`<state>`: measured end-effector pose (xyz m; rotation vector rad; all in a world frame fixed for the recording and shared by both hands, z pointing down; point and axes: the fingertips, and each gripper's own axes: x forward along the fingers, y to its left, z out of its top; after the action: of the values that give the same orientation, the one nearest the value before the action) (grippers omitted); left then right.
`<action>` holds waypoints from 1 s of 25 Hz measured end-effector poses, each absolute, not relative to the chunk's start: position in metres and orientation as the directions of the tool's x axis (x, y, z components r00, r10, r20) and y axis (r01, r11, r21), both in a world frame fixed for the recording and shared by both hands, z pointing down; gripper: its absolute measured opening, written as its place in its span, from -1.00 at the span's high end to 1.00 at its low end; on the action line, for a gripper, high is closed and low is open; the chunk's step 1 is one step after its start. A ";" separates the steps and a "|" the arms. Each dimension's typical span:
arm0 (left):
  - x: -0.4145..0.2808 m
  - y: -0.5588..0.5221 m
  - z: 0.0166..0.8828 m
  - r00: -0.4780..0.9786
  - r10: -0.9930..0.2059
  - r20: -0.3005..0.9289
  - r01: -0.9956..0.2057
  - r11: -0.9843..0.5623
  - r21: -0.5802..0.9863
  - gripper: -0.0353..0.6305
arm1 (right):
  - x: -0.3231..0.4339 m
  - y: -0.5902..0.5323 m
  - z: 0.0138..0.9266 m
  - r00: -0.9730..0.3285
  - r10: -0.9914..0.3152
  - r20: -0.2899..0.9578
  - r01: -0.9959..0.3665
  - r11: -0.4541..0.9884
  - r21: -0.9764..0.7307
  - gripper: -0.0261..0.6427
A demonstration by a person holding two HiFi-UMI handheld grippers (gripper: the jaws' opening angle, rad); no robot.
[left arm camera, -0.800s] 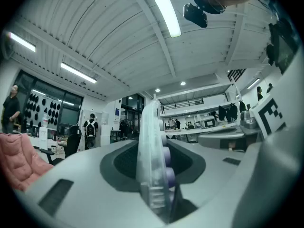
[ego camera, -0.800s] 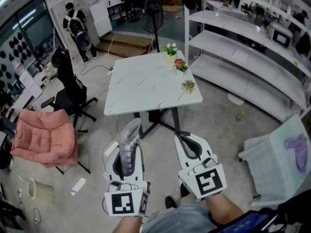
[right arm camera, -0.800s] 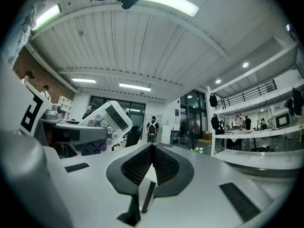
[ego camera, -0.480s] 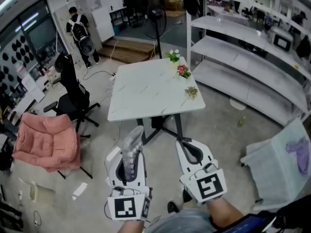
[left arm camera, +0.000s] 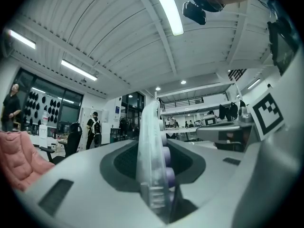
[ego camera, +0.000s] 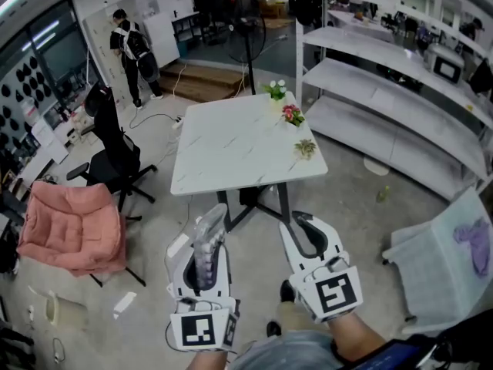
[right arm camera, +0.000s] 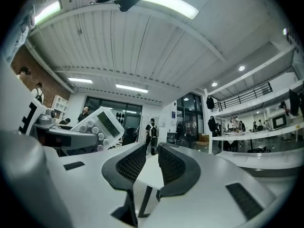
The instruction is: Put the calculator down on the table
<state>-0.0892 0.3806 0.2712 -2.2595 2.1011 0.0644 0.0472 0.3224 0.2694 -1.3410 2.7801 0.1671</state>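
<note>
Your left gripper [ego camera: 205, 247] clamps the calculator [ego camera: 209, 220] on edge, jaws partway spread around it. Its long axis runs along the jaws and its top pokes past the tips. The table [ego camera: 231, 141] lies straight ahead, well apart, so you likely need to carry forward first. Your right gripper [ego camera: 306, 236] holds nothing, its jaws almost together.

Left gripper [ego camera: 202, 243], right gripper [ego camera: 302, 228]: white moulded shells, black ribbed jaw pads, marker cubes [ego camera: 200, 327] with black-and-white squares at rear. Grey clothing [ego camera: 286, 354].
</note>
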 end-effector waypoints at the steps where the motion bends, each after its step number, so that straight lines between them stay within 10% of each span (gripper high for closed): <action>1: -0.090 0.376 0.272 0.074 -0.995 -0.066 -0.997 -0.073 -0.012 0.47 | 0.049 0.317 0.269 -0.617 -0.781 -0.095 -0.787 0.613 0.072 0.63; 25: -0.104 0.097 0.297 0.086 -0.994 0.060 -0.991 -0.092 -0.102 0.47 | 0.042 0.037 0.305 -0.591 -0.806 -0.038 -0.805 0.592 -0.035 0.79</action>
<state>-0.1045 0.0968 0.2968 -2.2891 2.0934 -0.1759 0.0424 0.0372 0.3053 -1.3961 2.7585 -0.0220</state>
